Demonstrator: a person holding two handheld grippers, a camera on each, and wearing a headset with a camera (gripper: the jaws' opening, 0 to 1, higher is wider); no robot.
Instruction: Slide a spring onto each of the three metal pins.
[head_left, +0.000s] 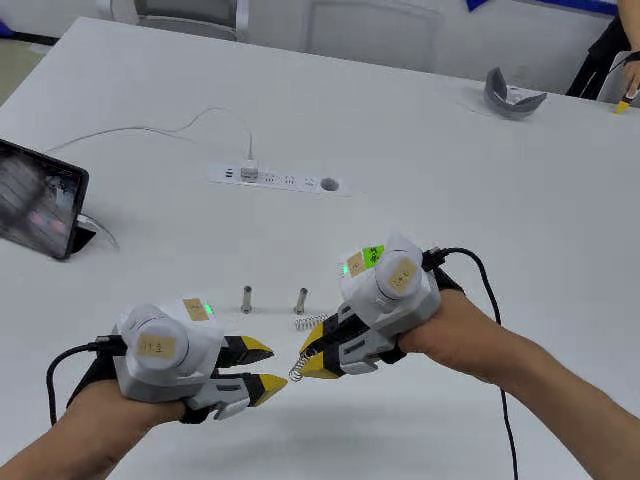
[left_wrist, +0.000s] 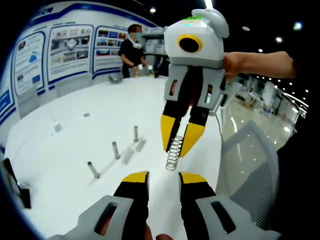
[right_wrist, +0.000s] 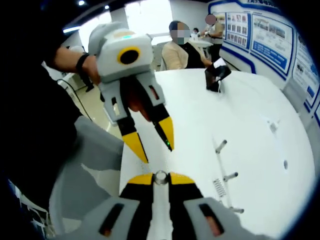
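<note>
Two short metal pins (head_left: 246, 298) (head_left: 301, 299) stand upright on the white table (head_left: 420, 190), just beyond both grippers. In the left gripper view three bare pins (left_wrist: 93, 169) (left_wrist: 115, 149) (left_wrist: 135, 133) stand in a row. A loose spring (head_left: 312, 322) lies flat beside the right-hand pin. My right gripper (head_left: 310, 362) is shut on another spring (head_left: 297, 368), which hangs out from its yellow tips (left_wrist: 173, 152) toward the left gripper. My left gripper (head_left: 268, 366) is open, nothing between its jaws, its tips a short way from the held spring's free end.
A white power strip (head_left: 268, 178) with a plugged cable lies further back at centre. A dark tablet (head_left: 38, 210) leans at the left edge. A grey object (head_left: 512, 98) sits far right. People stand and sit beyond the table in the gripper views.
</note>
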